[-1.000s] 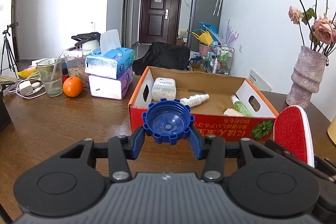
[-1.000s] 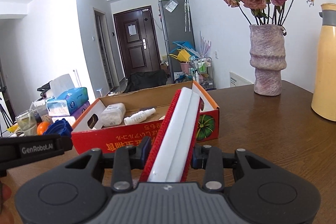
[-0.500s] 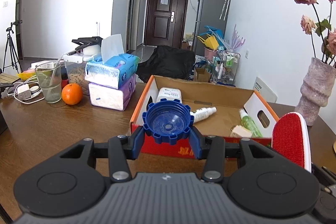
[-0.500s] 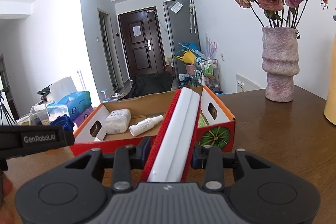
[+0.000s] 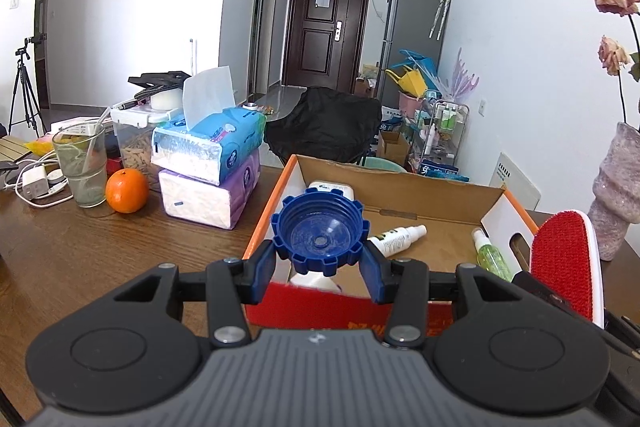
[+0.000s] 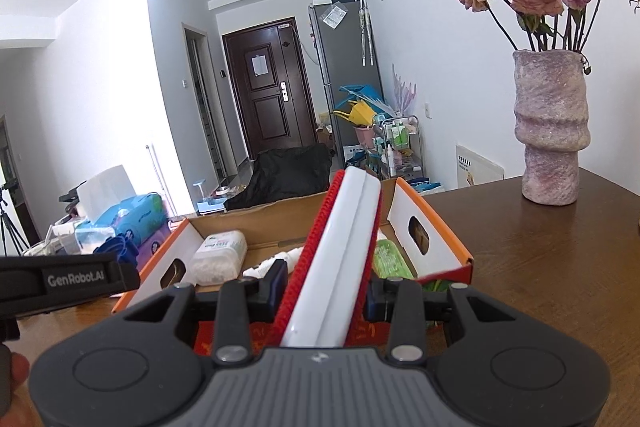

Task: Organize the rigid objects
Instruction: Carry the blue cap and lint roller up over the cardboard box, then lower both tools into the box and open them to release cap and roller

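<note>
Flanking the cardboard box [image 5: 400, 183]: tissue packs [image 5: 208, 163] (stacked), vase [image 6: 550, 131].

A lived-in home apartment: a dark panelled entry door [image 5: 326, 27], a grey fridge [image 5: 414, 31], a wooden counter [image 5: 60, 239] with stacked tissue packs [image 5: 208, 163], an orange [image 5: 127, 190], and a vase of dried roses [image 6: 550, 125].

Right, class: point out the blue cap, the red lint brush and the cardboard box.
blue cap [image 5: 320, 241], left wrist view, inner hollow.
red lint brush [image 6: 340, 251], right wrist view, white back.
cardboard box [image 5: 400, 183], left wrist view, far wall.
</note>
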A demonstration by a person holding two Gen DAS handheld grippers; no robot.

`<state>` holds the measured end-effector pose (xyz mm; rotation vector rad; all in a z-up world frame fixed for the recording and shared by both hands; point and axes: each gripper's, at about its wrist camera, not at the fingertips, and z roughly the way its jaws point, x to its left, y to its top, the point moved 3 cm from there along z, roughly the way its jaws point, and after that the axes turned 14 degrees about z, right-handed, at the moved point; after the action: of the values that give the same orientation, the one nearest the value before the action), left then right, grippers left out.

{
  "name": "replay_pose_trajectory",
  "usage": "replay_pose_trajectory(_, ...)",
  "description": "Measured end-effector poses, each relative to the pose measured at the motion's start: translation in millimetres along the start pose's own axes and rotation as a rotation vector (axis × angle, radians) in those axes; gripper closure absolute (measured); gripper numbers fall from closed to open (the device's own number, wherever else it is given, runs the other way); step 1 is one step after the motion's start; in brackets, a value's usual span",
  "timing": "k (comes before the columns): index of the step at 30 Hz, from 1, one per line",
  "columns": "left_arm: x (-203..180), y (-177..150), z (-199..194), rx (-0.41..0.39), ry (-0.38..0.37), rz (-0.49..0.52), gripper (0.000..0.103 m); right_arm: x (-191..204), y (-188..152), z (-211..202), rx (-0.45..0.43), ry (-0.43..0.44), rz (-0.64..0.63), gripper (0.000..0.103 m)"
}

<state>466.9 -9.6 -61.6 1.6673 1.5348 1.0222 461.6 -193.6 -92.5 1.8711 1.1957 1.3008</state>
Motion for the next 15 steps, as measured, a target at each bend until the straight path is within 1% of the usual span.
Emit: replay_pose_trajectory(15,-5,27,45,-0.010,0.004,0.008,0.057,6,16,47,0.010,0.016,0.004,0.068)
